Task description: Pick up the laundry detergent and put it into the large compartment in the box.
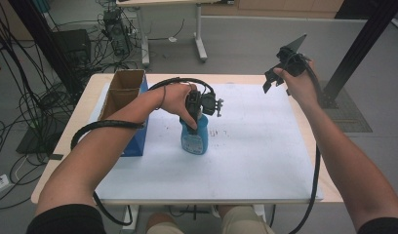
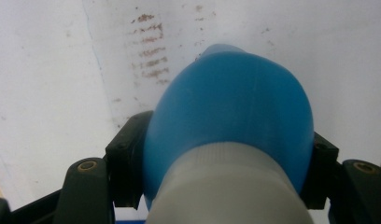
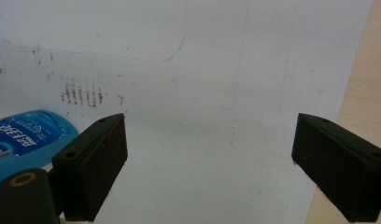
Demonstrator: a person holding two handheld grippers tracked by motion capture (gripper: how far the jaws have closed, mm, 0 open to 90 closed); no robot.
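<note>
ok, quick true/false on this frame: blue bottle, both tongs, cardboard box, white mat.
1. The left tongs are shut on the blue bottle. True.
2. The bottle lies on its side. False: it stands upright on the white mat.
3. The right tongs are open with nothing between the jaws. True.
4. The cardboard box sits to the right of the bottle in the high view. False: it sits to the left, at the mat's left edge.
5. The right tongs touch the bottle. False: they are held up, apart from it, near the table's far right corner.
</note>
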